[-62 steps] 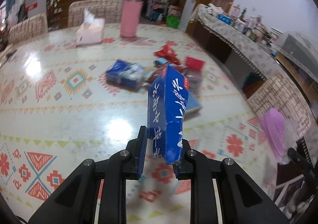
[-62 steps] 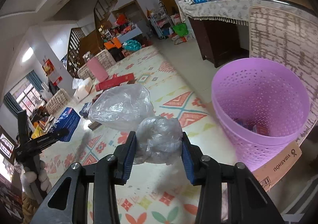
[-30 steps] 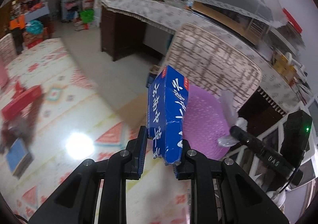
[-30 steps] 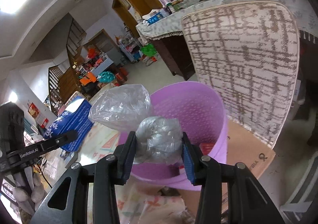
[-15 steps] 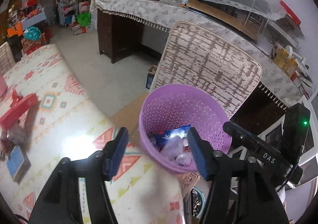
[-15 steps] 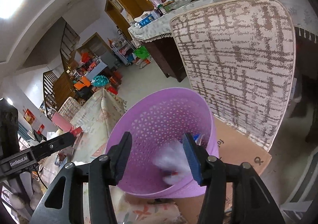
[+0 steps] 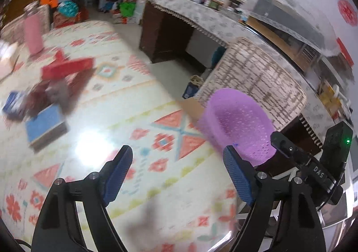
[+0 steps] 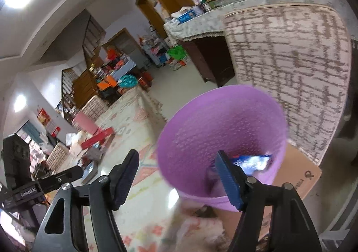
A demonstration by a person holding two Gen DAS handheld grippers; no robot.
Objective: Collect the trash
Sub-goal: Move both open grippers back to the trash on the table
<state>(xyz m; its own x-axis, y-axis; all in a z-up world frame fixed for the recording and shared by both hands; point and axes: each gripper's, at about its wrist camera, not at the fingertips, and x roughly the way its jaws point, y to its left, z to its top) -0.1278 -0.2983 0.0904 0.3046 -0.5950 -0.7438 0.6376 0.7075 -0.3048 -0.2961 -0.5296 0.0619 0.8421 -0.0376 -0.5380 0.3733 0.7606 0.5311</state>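
A purple perforated bin [image 8: 223, 131] stands beside the patterned table; the blue box [image 8: 250, 161] and pale plastic lie inside it. In the left wrist view the purple bin [image 7: 241, 122] sits right of centre. My left gripper [image 7: 176, 169] hangs over the table edge, its jaws opening with nothing between them. My right gripper [image 8: 176, 176] hovers at the bin's near rim, jaws also opening and empty. Remaining trash lies on the table: a red box [image 7: 67, 68], a blue flat box [image 7: 44, 126] and dark wrappers [image 7: 44, 97].
A chair with a woven cover [image 8: 290, 61] stands behind the bin, on a cardboard sheet [image 8: 297, 173]. A pink cylinder [image 7: 32, 35] stands at the table's far end. A cluttered sideboard [image 7: 201, 12] runs along the wall.
Both grippers opened and dropped their loads, the blue box and the plastic bags, into the purple bin. The left gripper then swung left, back over the table.
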